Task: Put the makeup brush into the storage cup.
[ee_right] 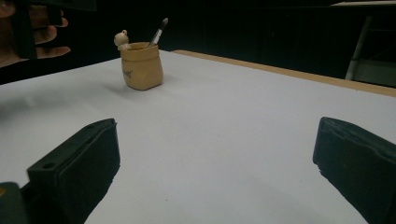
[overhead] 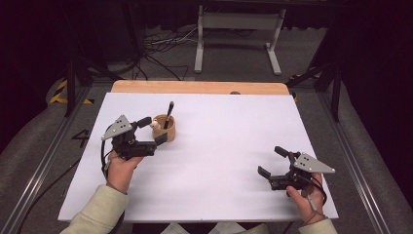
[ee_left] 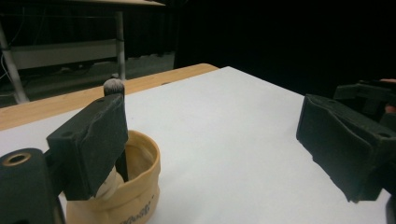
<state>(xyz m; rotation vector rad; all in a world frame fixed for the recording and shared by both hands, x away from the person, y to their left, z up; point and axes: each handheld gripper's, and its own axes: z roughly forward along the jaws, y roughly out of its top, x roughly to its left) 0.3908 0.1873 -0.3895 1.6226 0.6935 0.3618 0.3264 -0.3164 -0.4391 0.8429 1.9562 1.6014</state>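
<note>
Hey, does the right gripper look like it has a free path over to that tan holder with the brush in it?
Probably yes. The right gripper stands open, and bare white table lies between it and the holder. The left gripper sits close beside the holder and might crowd that side.

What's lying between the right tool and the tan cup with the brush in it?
Nothing: from the right tool to the cup there is just bare white tabletop, as the high view and the right gripper view both show.
</note>
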